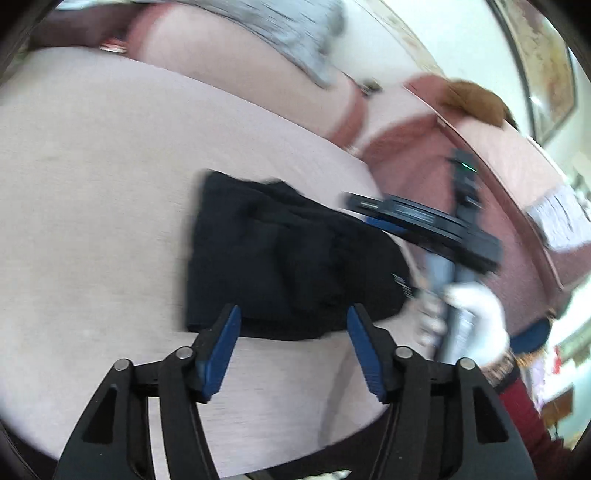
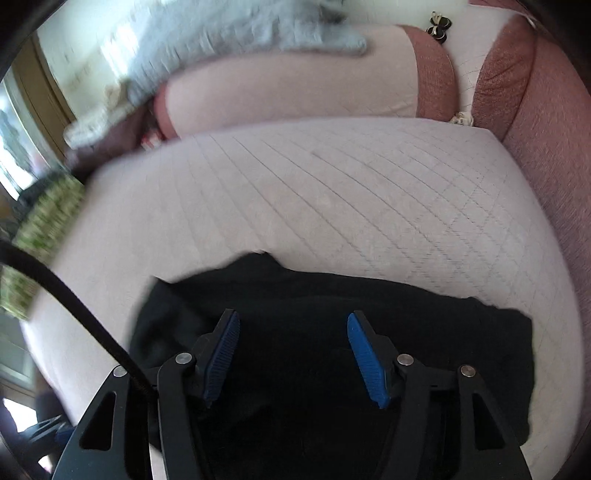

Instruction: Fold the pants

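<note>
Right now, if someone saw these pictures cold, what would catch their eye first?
The black folded pants, a compact dark bundle on the pale pink quilted sofa cushion, stand out most. Both grippers are open with nothing between their blue pads: the left gripper is at the bundle's near edge, and the right gripper is over the cloth. A grey fuzzy blanket lies along the sofa back.

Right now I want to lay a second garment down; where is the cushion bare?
Bare quilted cushion lies between the black pants and the bolster pillow, and left of the pants. It is crowded where both open grippers, left and right, meet the pants.
</note>
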Motion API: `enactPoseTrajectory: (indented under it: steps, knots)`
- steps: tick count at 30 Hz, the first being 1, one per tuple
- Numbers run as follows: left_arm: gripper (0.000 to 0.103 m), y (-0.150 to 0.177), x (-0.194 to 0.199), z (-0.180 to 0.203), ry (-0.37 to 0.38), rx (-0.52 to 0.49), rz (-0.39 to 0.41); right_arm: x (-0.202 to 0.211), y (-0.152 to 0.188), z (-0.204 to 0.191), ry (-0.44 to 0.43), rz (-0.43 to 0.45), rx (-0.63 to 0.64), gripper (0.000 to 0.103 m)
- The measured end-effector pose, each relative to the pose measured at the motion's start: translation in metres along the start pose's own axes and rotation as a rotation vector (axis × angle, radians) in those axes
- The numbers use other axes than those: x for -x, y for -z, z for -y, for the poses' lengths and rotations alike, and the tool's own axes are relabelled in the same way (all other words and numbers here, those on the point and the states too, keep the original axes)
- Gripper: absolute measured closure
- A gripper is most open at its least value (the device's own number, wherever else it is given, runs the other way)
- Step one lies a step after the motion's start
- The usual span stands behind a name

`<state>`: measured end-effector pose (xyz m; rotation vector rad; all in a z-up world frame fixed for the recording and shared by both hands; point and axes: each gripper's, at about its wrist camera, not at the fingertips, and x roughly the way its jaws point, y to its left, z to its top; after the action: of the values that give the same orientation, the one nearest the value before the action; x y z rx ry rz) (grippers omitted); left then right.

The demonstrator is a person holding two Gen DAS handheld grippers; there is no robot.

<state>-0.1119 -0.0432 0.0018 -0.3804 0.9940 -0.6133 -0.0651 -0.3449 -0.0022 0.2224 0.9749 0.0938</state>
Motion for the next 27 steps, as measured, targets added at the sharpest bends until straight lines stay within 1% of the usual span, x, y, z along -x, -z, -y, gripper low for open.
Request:
enactPoseTrajectory:
  steps: [1, 3, 4, 6, 7, 8, 9, 10, 11, 13, 14, 15, 16, 17, 18, 19, 21, 23, 25, 26, 27]
  knots:
    - [0.042, 0.002, 0.005, -0.013, -0.022, 0.024, 0.004, 0.008, 0.003, -0.006, -0.044, 0.025, -0.008, 0.041]
    - [0.042, -0.001, 0.007, -0.036, -0.055, 0.113, 0.004, 0.017, 0.010, -0.024, -0.119, 0.051, -0.003, 0.064]
    - [0.042, -0.008, -0.005, -0.032, -0.056, 0.141, 0.005, 0.020, 0.015, -0.032, -0.175, 0.054, -0.005, 0.067]
    - [0.042, -0.014, -0.012, -0.036, -0.057, 0.168, 0.013, 0.017, 0.025, -0.042, -0.345, 0.032, -0.044, 0.068]
    - [0.042, -0.018, -0.019, -0.035, -0.067, 0.165, 0.015, 0.010, 0.030, -0.046, -0.409, 0.003, -0.068, 0.068]
    - [0.042, -0.023, -0.030, -0.032, -0.070, 0.158, 0.011, -0.002, 0.036, -0.047, -0.446, -0.037, -0.100, 0.068]
    - [0.042, -0.028, -0.041, -0.029, -0.071, 0.145, -0.002, -0.010, 0.040, -0.046, -0.446, -0.060, -0.122, 0.068]
    - [0.042, -0.029, -0.050, -0.029, -0.080, 0.132, -0.019, -0.020, 0.044, -0.042, -0.422, -0.089, -0.150, 0.068]
    - [0.042, -0.024, -0.053, -0.029, -0.097, 0.114, -0.039, -0.029, 0.051, -0.032, -0.324, -0.117, -0.180, 0.068]
    - [0.042, -0.022, -0.069, -0.025, -0.133, 0.070, -0.090, -0.030, 0.060, -0.021, -0.167, -0.117, -0.174, 0.085]
    - [0.042, -0.017, -0.072, -0.026, -0.142, 0.053, -0.106, -0.025, 0.063, -0.017, -0.167, -0.100, -0.165, 0.086]
    - [0.042, -0.013, -0.071, -0.023, -0.155, 0.015, -0.089, -0.018, 0.066, -0.016, -0.127, -0.088, -0.154, 0.085]
    - [0.042, -0.010, -0.070, -0.020, -0.163, -0.017, -0.085, -0.010, 0.067, -0.017, 0.030, -0.079, -0.113, 0.082]
    - [0.042, -0.008, -0.070, -0.018, -0.165, -0.036, -0.090, -0.003, 0.067, -0.021, 0.212, -0.060, -0.045, 0.075]
    - [0.042, -0.006, -0.069, -0.016, -0.167, -0.050, -0.094, 0.004, 0.066, -0.020, 0.280, -0.032, -0.011, 0.075]
    - [0.042, -0.003, -0.070, -0.016, -0.168, -0.062, -0.097, 0.010, 0.065, -0.017, 0.276, -0.015, -0.016, 0.075]
    - [0.042, 0.001, -0.069, -0.014, -0.163, -0.074, -0.104, 0.020, 0.060, -0.011, 0.178, -0.001, -0.082, 0.075]
    - [0.042, 0.004, -0.071, -0.010, -0.164, -0.095, -0.106, 0.024, 0.052, -0.019, 0.102, 0.026, -0.089, 0.074]
    - [0.042, 0.009, -0.067, -0.007, -0.163, -0.113, -0.101, 0.021, 0.038, -0.039, -0.007, 0.032, -0.044, 0.062]
    - [0.043, 0.010, -0.066, -0.007, -0.159, -0.110, -0.096, 0.017, 0.031, -0.054, -0.072, 0.025, -0.012, 0.052]
    - [0.048, 0.012, -0.066, -0.008, -0.158, -0.108, -0.090, 0.012, 0.025, -0.070, -0.108, 0.019, 0.031, 0.045]
